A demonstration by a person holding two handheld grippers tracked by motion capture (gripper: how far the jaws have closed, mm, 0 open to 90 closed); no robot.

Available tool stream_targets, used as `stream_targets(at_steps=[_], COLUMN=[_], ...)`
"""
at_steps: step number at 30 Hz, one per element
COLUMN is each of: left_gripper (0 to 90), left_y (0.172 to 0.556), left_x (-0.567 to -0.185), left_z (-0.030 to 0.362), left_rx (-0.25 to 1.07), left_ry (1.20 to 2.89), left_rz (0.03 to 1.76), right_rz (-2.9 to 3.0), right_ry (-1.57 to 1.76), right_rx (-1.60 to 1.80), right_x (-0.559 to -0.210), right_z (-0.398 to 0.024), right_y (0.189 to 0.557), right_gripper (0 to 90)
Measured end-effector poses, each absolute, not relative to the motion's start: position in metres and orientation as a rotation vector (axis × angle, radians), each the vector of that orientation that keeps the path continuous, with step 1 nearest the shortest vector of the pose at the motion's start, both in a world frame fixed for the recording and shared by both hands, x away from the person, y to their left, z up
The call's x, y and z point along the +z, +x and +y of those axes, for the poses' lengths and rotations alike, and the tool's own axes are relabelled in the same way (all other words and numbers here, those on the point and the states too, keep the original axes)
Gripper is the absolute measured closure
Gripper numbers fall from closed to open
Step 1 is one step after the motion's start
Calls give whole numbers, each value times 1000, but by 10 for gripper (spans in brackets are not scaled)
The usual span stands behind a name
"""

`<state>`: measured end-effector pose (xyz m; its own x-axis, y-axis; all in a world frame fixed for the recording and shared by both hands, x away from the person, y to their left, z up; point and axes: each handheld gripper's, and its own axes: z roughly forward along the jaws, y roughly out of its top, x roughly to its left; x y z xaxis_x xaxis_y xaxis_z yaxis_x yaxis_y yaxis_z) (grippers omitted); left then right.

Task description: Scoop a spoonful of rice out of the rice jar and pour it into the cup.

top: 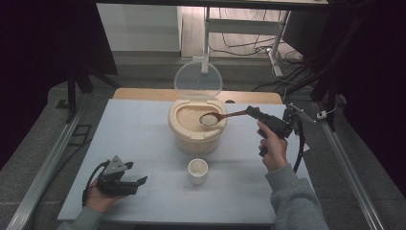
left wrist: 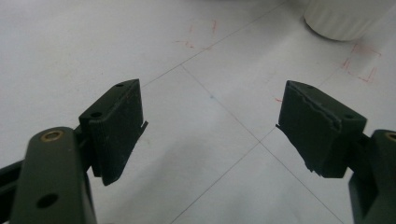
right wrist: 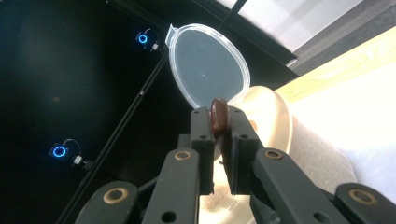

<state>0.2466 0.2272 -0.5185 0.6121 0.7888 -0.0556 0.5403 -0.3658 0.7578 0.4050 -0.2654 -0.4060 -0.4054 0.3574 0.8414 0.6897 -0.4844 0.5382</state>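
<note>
Holding a wooden spoon [top: 221, 116] by the end of its handle, we are keeping our right gripper [top: 252, 112] pinched on it, and in the right gripper view the 2 black jaws are pressing against the brown handle end [right wrist: 219, 115] from both sides. We are taking the cream rice container [top: 197, 136] as our landmark. The spoon bowl, loaded with white rice, is hanging over the container's open mouth, toward its right side, just above the rice [top: 188, 120] inside. The handle is reaching out past the container's right rim to the gripper. The clear lid [top: 197, 80] is standing upright at the container's back edge. A small white cup [top: 197, 170] is sitting on the table [top: 143, 139] just in front of the container, apart from it. We are resting our left gripper [top: 141, 181] on the table well to the front left of the container, its jaws spread wide with nothing but bare table between them; in the left gripper view the cup [left wrist: 348, 18] is showing beyond the right jaw.
</note>
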Motion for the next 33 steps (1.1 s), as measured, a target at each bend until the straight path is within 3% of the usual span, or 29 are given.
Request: stream_targets(at_steps=[33], left_gripper=[218], left_y=[248], left_x=[-519], left_z=[225], left_rx=[409], left_ry=[2075], left_rz=[1038], right_rz=[-1709], right_ry=[-1455], right_rx=[-1707], right_x=[-434], right_z=[-256], right_y=[363], right_gripper=[832])
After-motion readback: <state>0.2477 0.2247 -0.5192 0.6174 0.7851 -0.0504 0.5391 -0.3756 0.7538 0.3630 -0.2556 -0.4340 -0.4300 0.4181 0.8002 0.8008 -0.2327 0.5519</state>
